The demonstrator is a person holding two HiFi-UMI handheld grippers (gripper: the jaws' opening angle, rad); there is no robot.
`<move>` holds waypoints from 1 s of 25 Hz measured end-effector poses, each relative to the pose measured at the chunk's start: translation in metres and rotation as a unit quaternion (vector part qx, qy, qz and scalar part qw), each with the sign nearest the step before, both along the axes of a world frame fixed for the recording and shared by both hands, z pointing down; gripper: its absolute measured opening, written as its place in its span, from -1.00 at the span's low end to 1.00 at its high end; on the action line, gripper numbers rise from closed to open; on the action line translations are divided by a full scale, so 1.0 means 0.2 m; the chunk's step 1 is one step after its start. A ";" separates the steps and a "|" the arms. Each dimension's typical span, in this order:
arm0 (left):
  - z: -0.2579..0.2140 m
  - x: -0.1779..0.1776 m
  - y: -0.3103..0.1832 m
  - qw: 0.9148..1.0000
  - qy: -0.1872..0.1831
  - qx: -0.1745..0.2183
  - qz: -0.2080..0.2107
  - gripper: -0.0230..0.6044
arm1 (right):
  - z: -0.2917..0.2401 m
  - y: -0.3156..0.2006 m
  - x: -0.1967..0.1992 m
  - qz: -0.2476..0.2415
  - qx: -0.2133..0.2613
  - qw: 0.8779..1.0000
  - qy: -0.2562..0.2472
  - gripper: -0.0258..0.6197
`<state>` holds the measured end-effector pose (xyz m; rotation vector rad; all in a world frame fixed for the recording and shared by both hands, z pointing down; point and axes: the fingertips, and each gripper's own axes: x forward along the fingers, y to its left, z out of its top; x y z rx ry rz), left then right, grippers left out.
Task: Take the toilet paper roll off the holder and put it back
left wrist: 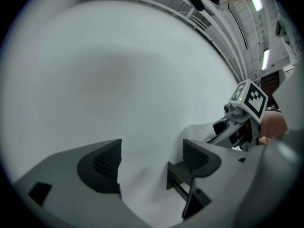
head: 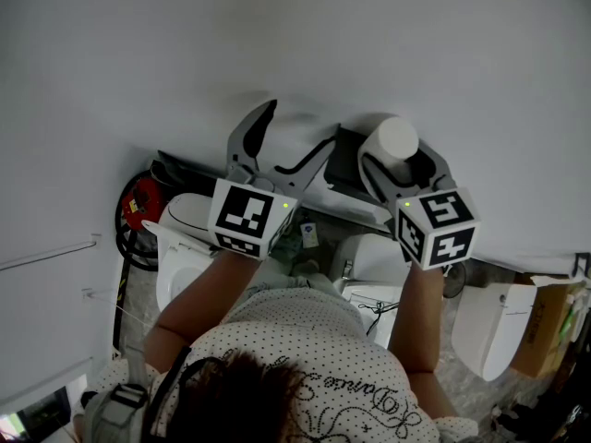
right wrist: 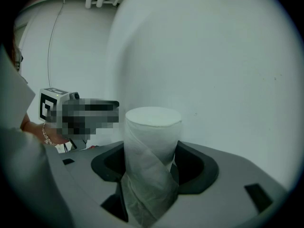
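Observation:
The white toilet paper roll (head: 395, 137) stands upright between the jaws of my right gripper (head: 399, 153), which is shut on it close to the white wall. The right gripper view shows the roll (right wrist: 153, 144) filling the gap between the pads, a loose sheet hanging down its front. The dark holder (head: 343, 162) is fixed to the wall just left of the roll. My left gripper (head: 297, 127) is open beside the holder, nothing between its pads. In the left gripper view the holder's black bracket (left wrist: 179, 178) sits against the right jaw of that gripper (left wrist: 152, 158).
The wall (head: 277, 35) fills the top of the head view. Below are a white toilet (head: 185, 247), a red object with black hose (head: 140, 203), a white bin (head: 489, 326) and a cardboard box (head: 547, 330) at right.

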<state>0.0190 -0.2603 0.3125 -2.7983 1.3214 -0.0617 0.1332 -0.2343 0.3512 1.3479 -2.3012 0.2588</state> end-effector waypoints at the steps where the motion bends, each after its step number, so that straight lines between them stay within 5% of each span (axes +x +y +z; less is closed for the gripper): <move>1: 0.00 0.00 0.00 1.000 0.000 0.000 0.000 0.31 | 0.00 0.00 0.00 0.000 0.000 1.000 0.000 -0.01; 12: 0.00 0.00 0.00 1.000 0.000 0.000 0.001 0.31 | 0.01 0.00 0.01 0.004 0.007 1.000 0.008 0.03; 25: -0.01 0.00 0.00 1.000 0.000 0.001 0.000 0.31 | 0.00 0.01 -0.01 -0.003 0.014 1.000 -0.007 0.31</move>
